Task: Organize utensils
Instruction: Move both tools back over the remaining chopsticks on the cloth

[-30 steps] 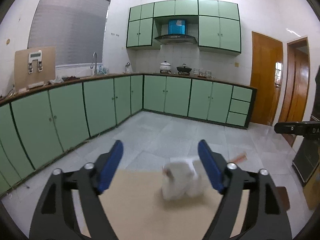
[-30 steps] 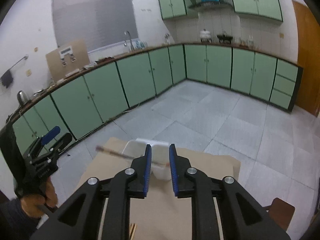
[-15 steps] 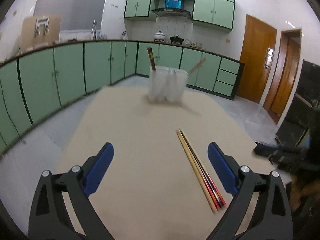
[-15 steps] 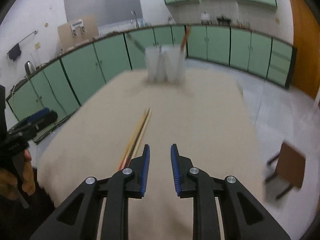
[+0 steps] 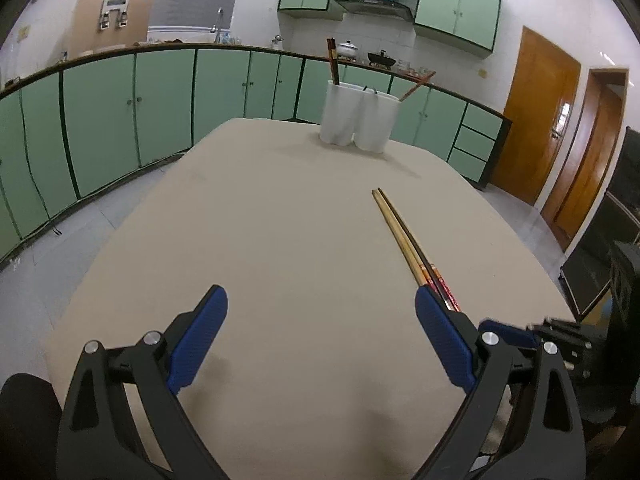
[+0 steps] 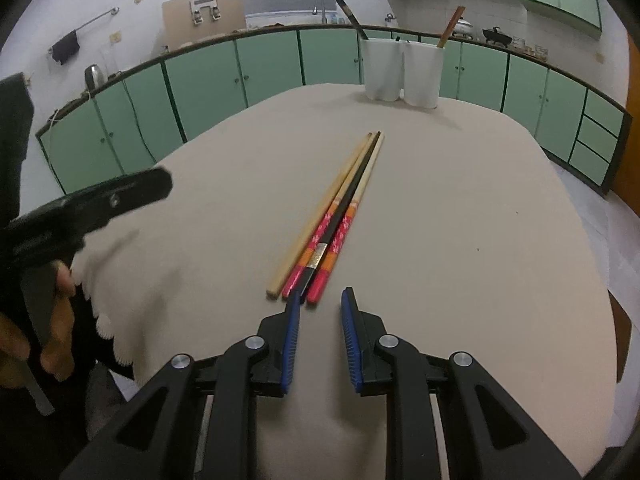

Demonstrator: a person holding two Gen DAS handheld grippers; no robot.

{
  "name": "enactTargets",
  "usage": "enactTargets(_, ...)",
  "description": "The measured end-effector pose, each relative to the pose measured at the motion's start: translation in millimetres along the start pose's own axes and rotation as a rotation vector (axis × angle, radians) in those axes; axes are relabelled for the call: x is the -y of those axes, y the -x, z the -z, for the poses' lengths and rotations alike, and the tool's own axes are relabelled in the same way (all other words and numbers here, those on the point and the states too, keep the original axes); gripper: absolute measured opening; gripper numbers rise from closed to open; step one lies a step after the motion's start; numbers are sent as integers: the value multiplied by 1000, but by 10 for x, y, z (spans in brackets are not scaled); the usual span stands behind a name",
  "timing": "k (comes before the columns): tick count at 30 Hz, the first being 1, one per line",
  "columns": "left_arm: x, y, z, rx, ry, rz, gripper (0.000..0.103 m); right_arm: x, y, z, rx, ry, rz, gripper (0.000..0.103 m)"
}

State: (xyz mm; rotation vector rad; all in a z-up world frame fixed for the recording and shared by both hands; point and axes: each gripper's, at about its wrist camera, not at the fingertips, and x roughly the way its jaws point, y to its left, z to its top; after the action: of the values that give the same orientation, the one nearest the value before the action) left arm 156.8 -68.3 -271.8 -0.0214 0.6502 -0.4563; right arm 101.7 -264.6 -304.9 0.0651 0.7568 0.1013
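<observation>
Several chopsticks (image 6: 340,216) lie side by side on the beige tablecloth (image 6: 460,220): one plain wood, two with red and orange ends, one black. My right gripper (image 6: 322,296) hovers just short of their near ends, jaws narrowly apart with nothing between them. In the left wrist view the chopsticks (image 5: 408,240) run toward the right finger of my left gripper (image 5: 320,296), which is open wide over bare cloth. A white two-cup holder (image 5: 360,120) (image 6: 402,74) stands at the far edge, with a dark chopstick (image 5: 333,62) in its left cup and a brown one (image 5: 418,87) in its right.
A person's hand (image 6: 52,320) carries the left gripper (image 6: 120,196) at the table's left edge. Green cabinets (image 5: 120,112) ring the room. A brown stool (image 6: 622,328) stands by the table's right side. Wooden doors (image 5: 536,120) are at the far right.
Both grippers have dropped from high above the floor to low over the table's near end, so the chopsticks and holder came into close view. The left jaws stand wider than a second ago.
</observation>
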Motion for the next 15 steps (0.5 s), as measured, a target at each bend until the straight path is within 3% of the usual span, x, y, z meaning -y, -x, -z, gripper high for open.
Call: enactTargets(15, 651, -347, 294, -107, -180, 85, 92, 631, 192, 90, 33, -185, 83, 21)
